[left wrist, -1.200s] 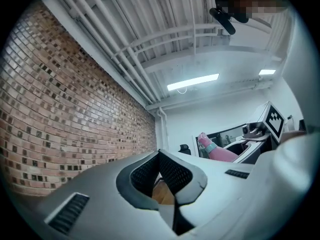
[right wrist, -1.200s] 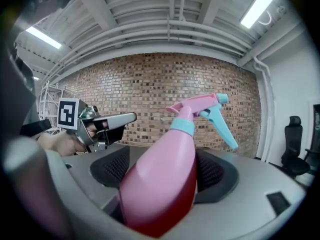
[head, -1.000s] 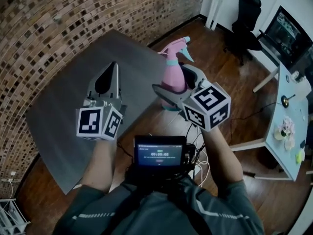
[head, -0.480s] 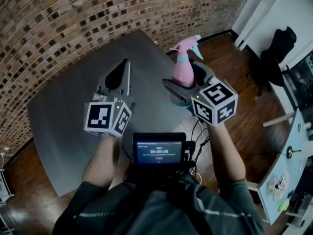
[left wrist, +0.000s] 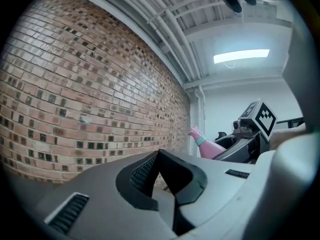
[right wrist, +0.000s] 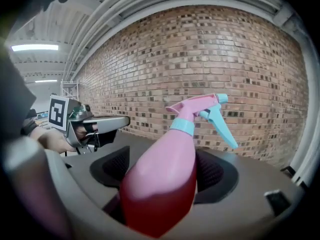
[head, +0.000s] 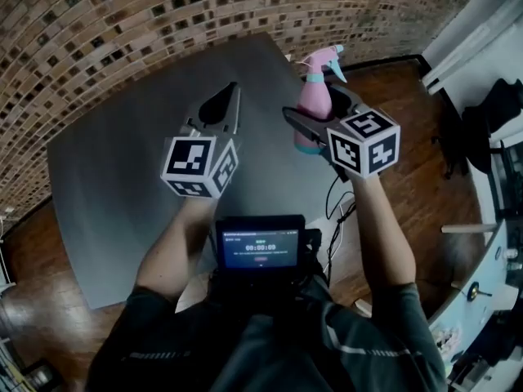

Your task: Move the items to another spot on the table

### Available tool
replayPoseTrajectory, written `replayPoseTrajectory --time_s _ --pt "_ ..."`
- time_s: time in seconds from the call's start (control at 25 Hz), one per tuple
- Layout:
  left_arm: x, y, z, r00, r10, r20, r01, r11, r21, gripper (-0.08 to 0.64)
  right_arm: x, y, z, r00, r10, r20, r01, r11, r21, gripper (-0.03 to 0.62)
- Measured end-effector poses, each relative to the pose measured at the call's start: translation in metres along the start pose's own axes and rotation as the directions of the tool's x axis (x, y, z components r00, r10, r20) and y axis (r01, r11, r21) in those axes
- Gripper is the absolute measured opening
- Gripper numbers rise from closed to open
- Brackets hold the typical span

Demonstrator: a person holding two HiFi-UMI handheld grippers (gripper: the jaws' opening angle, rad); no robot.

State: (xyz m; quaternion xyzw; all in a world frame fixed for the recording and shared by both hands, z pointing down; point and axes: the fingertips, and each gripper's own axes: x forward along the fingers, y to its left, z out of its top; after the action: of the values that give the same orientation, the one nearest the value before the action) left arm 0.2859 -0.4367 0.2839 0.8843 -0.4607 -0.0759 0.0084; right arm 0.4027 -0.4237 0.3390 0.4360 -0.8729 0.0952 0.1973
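So the right claw (right wrist: 162, 159) has its jaws spread pretty wide and clamped on the fat lower body of the pink spray bottle (right wrist: 160, 184), one pad on each side. The bottle has a teal collar and a teal trigger, and in the right gripper view the nozzle end leans up and to the right, away from the camera. From the head view we see it sitting at the right edge of the grey table (head: 106, 178), toward the far side. We can't tell whether its base is touching the tabletop or hanging just above it.

The left claw (left wrist: 160, 156) is pinched together with nothing in it. It's held over the middle of the table, to the left of the bottle and apart from it, tips pointing at the far side.

Further out, there's a brick wall (head: 122, 31) running along the far side of the table, wooden floor (head: 409, 137) off to the right, and a small screen (head: 260, 243) near the person's chest.
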Motion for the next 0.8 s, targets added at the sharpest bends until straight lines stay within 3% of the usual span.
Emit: replayPoseTrajectory --time_s 0.4,0.56,0.72,0.8 --pt "0.071 0.05 -0.081 0.982 0.106 -0.155 -0.111 0.994 -0.023 -0.002 0.103 -0.057 -0.036 0.984 0.124 -0.126 -0.123 0.992 0.016 0.404" --pt "0.1 0.064 -0.125 0.962 0.153 -0.228 -0.167 0.985 -0.041 -0.002 0.14 -0.092 -0.057 0.976 0.143 -0.166 -0.139 0.99 0.034 0.404" --pt "0.135 0.07 -0.17 0.939 0.17 -0.298 -0.176 0.984 0.008 -0.002 0.182 -0.122 -0.085 0.956 0.195 -0.221 -0.18 0.98 0.085 0.405" --pt "0.145 0.076 -0.197 0.919 0.182 -0.351 -0.189 0.982 0.013 -0.002 0.203 -0.13 -0.106 0.941 0.229 -0.25 -0.208 0.972 0.108 0.405"
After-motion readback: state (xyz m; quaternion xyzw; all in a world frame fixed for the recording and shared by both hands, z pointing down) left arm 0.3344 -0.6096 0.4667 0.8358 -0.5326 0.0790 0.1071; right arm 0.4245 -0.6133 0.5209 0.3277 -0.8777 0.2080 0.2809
